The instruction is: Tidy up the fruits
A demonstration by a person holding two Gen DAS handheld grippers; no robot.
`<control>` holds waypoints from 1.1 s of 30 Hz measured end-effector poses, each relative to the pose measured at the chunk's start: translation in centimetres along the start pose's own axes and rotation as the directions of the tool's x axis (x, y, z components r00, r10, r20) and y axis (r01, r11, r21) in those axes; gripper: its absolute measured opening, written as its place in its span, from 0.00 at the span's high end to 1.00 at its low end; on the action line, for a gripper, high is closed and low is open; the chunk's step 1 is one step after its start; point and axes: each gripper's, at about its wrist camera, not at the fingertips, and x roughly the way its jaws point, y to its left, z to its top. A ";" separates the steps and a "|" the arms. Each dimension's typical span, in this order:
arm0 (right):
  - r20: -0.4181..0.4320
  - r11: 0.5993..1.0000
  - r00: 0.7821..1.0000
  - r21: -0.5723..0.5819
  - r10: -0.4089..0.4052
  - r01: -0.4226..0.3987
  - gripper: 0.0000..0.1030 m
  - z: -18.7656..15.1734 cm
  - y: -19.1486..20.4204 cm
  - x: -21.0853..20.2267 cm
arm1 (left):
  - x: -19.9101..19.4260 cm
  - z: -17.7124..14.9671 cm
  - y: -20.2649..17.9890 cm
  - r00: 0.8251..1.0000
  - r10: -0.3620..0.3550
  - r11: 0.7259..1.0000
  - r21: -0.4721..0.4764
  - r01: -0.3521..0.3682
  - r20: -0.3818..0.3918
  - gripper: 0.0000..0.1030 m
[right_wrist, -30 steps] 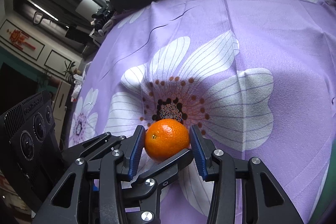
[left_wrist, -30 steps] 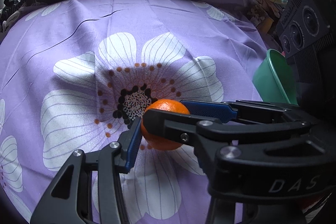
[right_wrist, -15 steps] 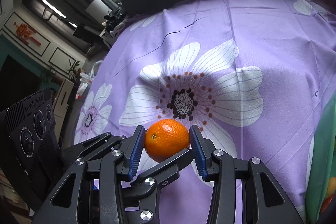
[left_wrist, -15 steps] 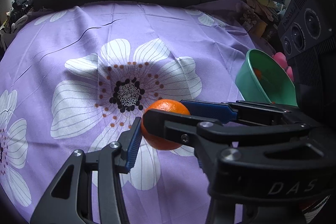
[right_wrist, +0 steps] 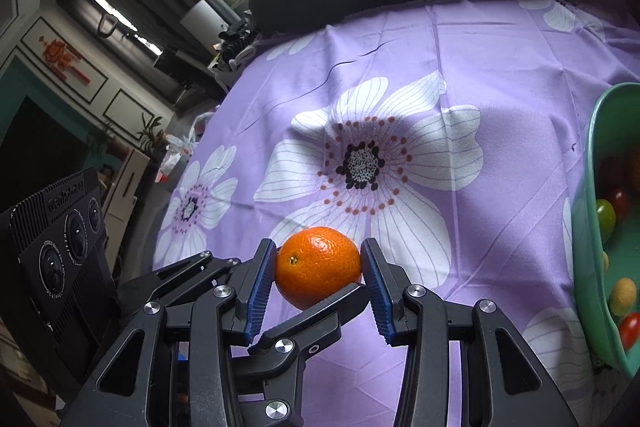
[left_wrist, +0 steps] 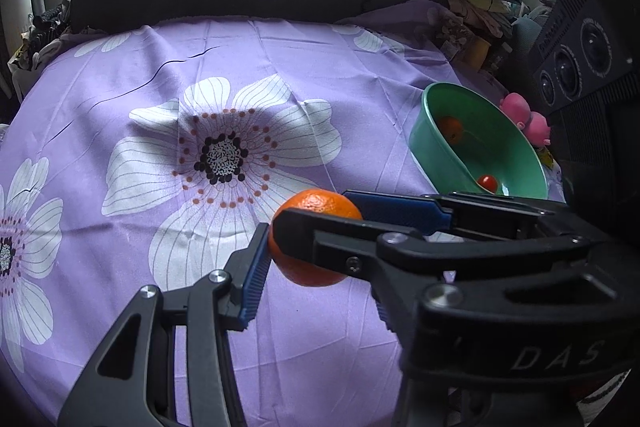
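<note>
Left wrist view
Orange (left_wrist: 316,239): lower centre, above the purple cloth (left_wrist: 280,75).
Left gripper (left_wrist: 312,259): its two fingers close on the orange, crossing the right gripper's.
Bowl (left_wrist: 440,155): right of centre (small fruits inside).

Right wrist view
Right gripper (right_wrist: 318,281): blue fingers (right_wrist: 260,287) clamp the orange (right_wrist: 318,267), lower centre.
Bowl (right_wrist: 592,187): right edge.

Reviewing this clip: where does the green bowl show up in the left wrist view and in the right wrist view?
Left wrist: green bowl sits right of centre, beyond the orange.
Right wrist: the green bowl is cut off by the right edge, small fruits inside.
Shared landmark: the large white flower on the purple cloth, left of the bowl in both.
</note>
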 end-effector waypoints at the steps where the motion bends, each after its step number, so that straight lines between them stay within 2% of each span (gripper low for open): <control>1: 0.004 1.000 1.000 0.000 -0.001 0.001 0.55 -0.2 0.0 -0.3 | -0.1 -0.1 -0.3 1.000 0.000 1.000 0.003 0.000 0.002 0.56; 20: 0.120 1.000 0.993 0.014 -0.011 0.010 0.55 -2.0 -0.9 -6.1 | -2.0 0.5 -5.6 0.998 -0.029 0.995 0.093 0.024 0.053 0.56; 33: 0.188 0.999 0.982 0.038 -0.019 0.012 0.55 -1.9 -2.7 -9.2 | -1.6 2.1 -8.8 0.997 -0.039 0.985 0.173 0.029 0.059 0.56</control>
